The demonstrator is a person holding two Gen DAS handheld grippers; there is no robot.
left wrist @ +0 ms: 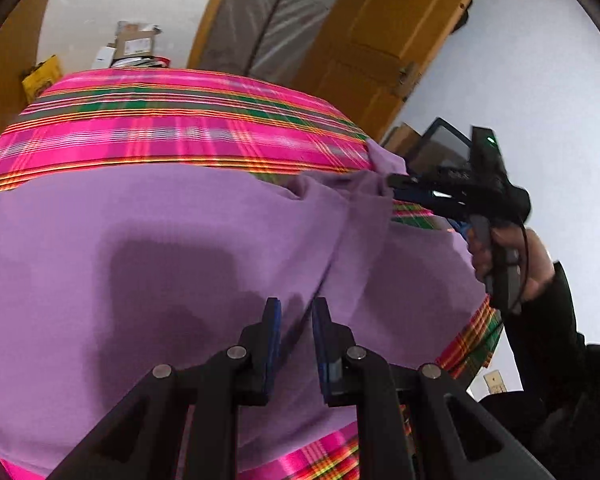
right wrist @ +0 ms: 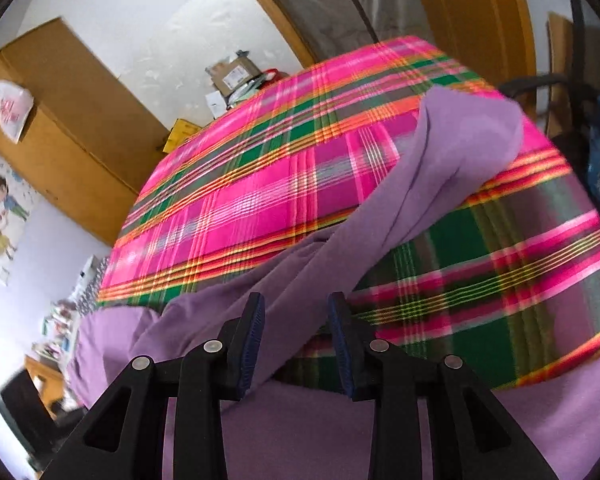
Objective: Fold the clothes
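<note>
My left tongs (left wrist: 296,312) hang just over the purple garment (left wrist: 160,240), jaws a little apart, with a fold edge of the cloth running up between them; whether the pads pinch it I cannot tell. My right tongs (right wrist: 296,312) have a ridge of that same purple cloth between the jaws, which stand apart with a gap on the right side, so the pads do not seem to press it. The garment covers the near part of the tabletop (right wrist: 260,184), which is dressed in a pink, green and orange plaid cloth, and one long sleeve-like strip (right wrist: 460,140) runs toward the far right corner. In the left view my right hand (left wrist: 512,256) and its dark sleeve block the right edge. Beyond the far edge sit cardboard boxes (left wrist: 134,42), partly hidden, then a wooden door (left wrist: 380,40). A tall wooden cabinet (right wrist: 60,120) stands far left; the clutter below it is too blurred to name.
</note>
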